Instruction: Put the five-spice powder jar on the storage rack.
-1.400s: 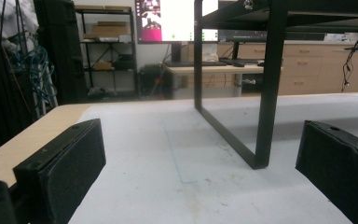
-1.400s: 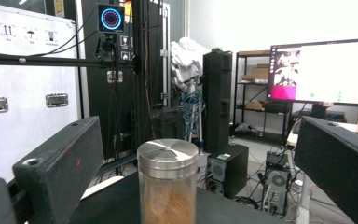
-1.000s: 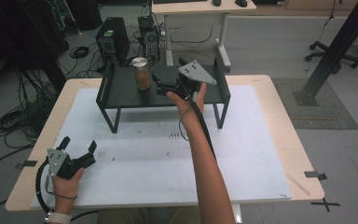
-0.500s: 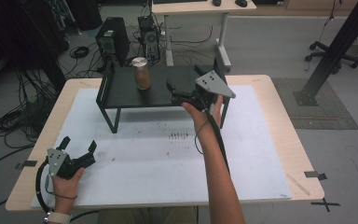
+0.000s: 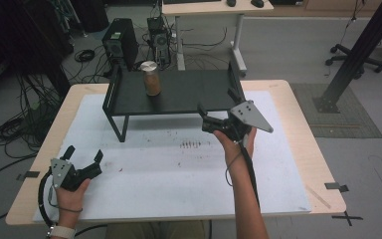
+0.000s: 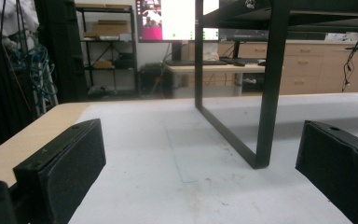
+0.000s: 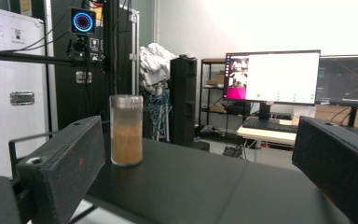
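A clear cylindrical jar (image 5: 150, 78) of brown powder is seen on the matte black shelf (image 5: 189, 94) — both tools, left (image 5: 82, 163) and right (image 5: 210, 121), are held wide apart, empty.

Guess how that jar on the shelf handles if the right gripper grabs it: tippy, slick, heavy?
The jar is tall and narrow, standing upright on the shelf, so a high push probably tips it. Its smooth clear wall may be slick. Brown filling reaches most of the way up, so likely some heft.
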`<state>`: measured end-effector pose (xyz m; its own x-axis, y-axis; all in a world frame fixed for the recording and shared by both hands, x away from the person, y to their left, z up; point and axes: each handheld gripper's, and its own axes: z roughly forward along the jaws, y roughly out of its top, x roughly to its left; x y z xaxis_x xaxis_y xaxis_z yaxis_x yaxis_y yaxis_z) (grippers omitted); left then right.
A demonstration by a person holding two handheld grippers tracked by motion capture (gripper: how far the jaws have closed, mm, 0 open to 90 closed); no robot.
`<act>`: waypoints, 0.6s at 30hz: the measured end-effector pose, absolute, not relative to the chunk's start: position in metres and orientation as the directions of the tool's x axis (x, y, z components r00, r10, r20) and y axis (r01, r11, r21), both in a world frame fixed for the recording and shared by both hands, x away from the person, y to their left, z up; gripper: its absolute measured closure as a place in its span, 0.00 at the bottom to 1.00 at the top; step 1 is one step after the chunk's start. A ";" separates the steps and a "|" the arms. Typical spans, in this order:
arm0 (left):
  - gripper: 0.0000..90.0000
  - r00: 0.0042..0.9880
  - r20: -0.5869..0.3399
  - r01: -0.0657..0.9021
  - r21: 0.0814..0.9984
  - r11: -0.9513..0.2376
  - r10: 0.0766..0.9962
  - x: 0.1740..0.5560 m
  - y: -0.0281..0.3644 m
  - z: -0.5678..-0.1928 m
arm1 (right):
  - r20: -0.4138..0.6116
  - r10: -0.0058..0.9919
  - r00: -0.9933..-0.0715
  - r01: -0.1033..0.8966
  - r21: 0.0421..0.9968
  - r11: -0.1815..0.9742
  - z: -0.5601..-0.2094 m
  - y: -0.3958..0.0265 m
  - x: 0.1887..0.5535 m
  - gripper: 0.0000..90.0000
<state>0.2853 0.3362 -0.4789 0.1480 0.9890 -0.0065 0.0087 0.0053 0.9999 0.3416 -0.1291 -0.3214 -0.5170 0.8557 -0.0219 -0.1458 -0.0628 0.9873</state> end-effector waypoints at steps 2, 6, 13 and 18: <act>0.02 0.148 -0.006 0.009 1.000 0.005 0.989 0.285 0.336 -0.479 | -0.025 0.860 -0.510 -0.152 0.987 -0.061 -0.328 -0.133 0.337 0.03; 0.02 0.147 -0.007 0.009 1.000 0.005 0.989 0.285 0.336 -0.479 | -0.025 0.871 -0.491 -0.158 0.986 -0.061 -0.341 -0.142 0.330 0.03; 0.02 0.146 -0.008 0.010 1.000 0.007 0.989 0.286 0.336 -0.479 | -0.032 0.898 -0.439 -0.170 0.984 -0.048 -0.363 -0.157 0.318 0.03; 0.02 0.146 -0.008 0.010 1.000 0.007 0.989 0.286 0.336 -0.479 | -0.042 0.919 -0.392 -0.162 0.987 -0.024 -0.381 -0.168 0.311 0.03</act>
<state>0.2856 0.3360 -0.4788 0.1461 0.9892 -0.0081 0.0100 0.0067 0.9999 0.3109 -0.1681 -0.3808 -0.3921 0.9189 -0.0424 -0.1619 -0.0235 0.9865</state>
